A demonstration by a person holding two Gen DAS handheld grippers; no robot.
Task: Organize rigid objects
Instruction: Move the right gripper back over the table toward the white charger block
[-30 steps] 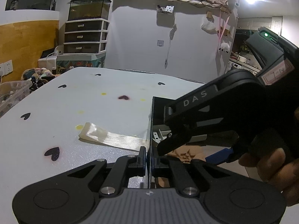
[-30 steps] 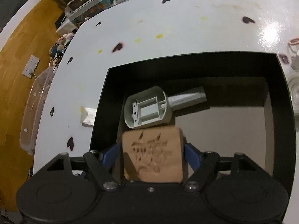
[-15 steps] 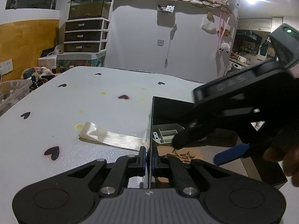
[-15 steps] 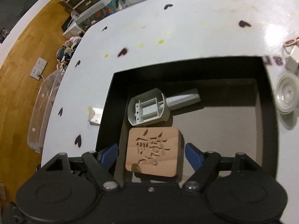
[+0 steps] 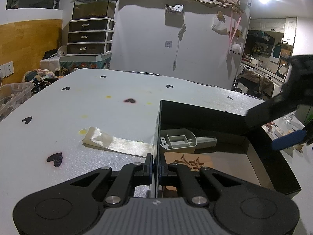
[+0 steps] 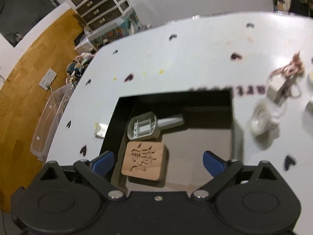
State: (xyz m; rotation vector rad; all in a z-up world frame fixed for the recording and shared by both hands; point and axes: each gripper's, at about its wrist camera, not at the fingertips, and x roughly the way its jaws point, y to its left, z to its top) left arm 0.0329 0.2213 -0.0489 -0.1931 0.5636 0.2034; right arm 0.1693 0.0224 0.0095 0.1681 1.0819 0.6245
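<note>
A black open box (image 5: pixel 205 109) (image 6: pixel 176 98) stands on the white table. In it lie a grey plastic scoop (image 5: pixel 178 141) (image 6: pixel 144 128) and, nearer, a carved wooden block (image 5: pixel 187 159) (image 6: pixel 143 161), flat on the floor of the box. My left gripper (image 5: pixel 155 166) is shut on the box's left wall, pinching its rim. My right gripper (image 6: pixel 158 159) hovers above the box. Its jaws are opening wide, well apart from the block, and nothing is between them. One of its blue pads (image 5: pixel 287 139) shows at the right of the left wrist view.
A strip of clear tape (image 5: pixel 115 143) (image 6: pixel 100 130) lies on the table left of the box. A clear plastic bin (image 6: pixel 49 121) sits beyond the table's left edge. Right of the box are a round white lid (image 6: pixel 260 121) and a small box with pink cord (image 6: pixel 277 90).
My right gripper let go of the wooden block, which now lies in the box, then spread its jaws and rose away to the right. The left gripper kept its hold.
</note>
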